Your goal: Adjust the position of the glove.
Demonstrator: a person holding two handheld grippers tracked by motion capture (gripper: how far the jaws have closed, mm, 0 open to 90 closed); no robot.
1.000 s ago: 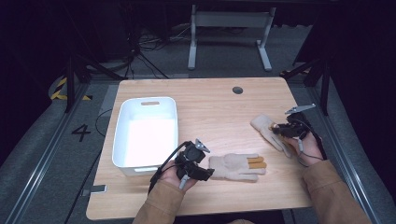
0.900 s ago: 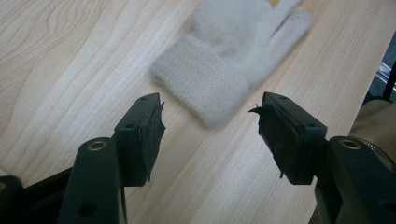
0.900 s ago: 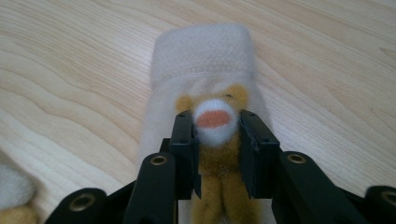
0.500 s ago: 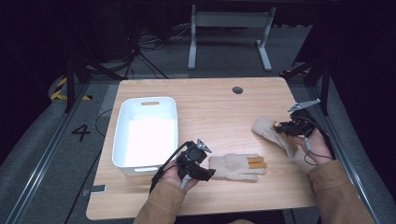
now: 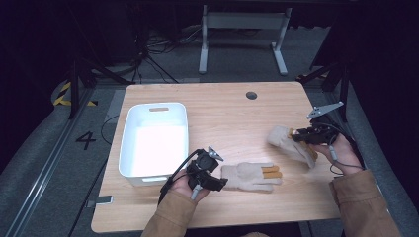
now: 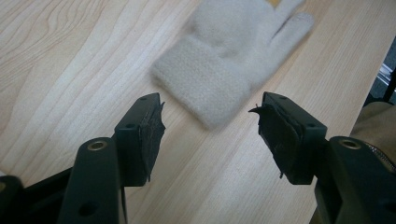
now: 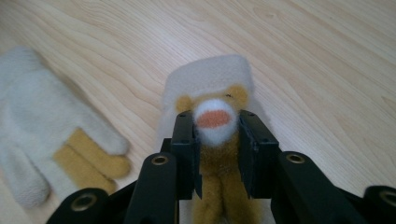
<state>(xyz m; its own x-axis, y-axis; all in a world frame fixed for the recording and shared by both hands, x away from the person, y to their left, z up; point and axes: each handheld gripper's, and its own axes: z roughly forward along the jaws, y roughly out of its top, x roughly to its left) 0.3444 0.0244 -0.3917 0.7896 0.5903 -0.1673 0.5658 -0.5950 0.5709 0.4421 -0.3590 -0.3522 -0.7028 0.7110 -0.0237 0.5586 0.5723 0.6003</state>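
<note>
Two cream knitted gloves with mustard fingers lie on the wooden table. One glove lies flat near the front edge, cuff toward my left gripper, which stands open just short of the cuff. The other glove is at the right, partly lifted, with my right gripper shut on its mustard and white-tipped fingers.
A white plastic bin stands on the left half of the table, next to my left hand. A round cable hole sits near the far edge. Dark floor and stand legs surround the table.
My right gripper has moved left and slightly away from the person, dragging its glove and lifting it. The left gripper and the flat glove have stayed put.
</note>
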